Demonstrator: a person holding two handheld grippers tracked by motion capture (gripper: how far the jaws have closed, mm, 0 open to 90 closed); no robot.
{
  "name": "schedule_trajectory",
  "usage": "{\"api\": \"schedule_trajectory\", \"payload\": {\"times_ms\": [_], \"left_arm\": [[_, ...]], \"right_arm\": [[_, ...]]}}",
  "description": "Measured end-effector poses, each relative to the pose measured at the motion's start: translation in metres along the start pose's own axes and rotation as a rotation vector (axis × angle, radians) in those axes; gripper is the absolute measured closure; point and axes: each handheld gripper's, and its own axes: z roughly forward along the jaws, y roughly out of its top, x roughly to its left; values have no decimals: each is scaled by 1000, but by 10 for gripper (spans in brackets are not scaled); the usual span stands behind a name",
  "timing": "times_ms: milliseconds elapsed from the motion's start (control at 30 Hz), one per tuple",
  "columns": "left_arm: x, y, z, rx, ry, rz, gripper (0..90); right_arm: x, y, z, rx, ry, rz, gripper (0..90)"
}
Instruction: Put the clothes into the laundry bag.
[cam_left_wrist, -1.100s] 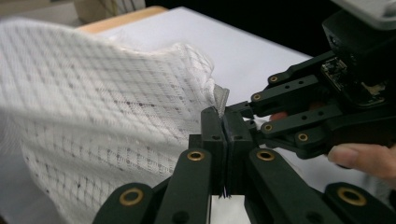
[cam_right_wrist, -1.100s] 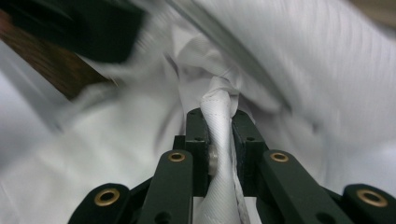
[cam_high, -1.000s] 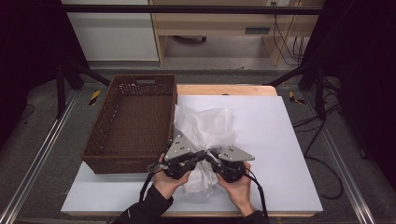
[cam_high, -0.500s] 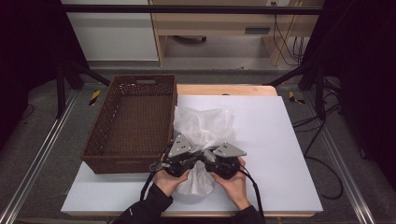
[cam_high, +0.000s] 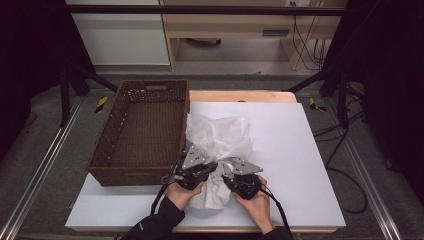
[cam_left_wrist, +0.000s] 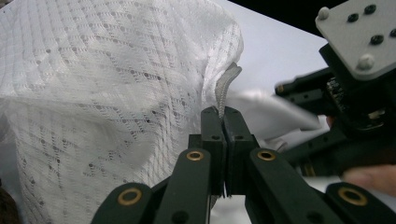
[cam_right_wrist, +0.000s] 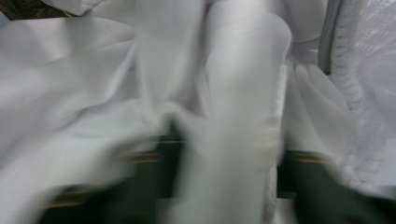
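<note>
Lower centre of the high view: left gripper (cam_left_wrist: 223, 122) pinches the crumpled white mesh garment's (cam_high: 220, 142) hem; right gripper (cam_high: 231, 176), buried in folds, has just been closing on cloth. Folding seems underway; next, likely spread the garment flat.

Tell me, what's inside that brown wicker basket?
The basket looks empty: its woven floor and inner walls show. The near wall hides a strip of floor behind it. The white cloth lies outside, on the table beside it.

Brown wicker basket (cam_high: 142, 135) on white table (cam_high: 295, 150), wooden bench (cam_high: 225, 22) behind, floor cables (cam_high: 345, 165)
</note>
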Motion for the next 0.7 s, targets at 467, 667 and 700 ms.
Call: {"api": "schedule_trajectory", "payload": {"times_ms": [467, 667, 700], "left_arm": [[-16, 21, -28, -89, -65, 12, 889], [-11, 11, -13, -32, -49, -2, 889], [-8, 9, -10, -19, -38, -1, 889]], "right_arm": [[3, 41, 9, -232, -103, 57, 843], [-12, 31, 38, -127, -208, 77, 803], [-12, 31, 36, -130, -196, 82, 775]]}}
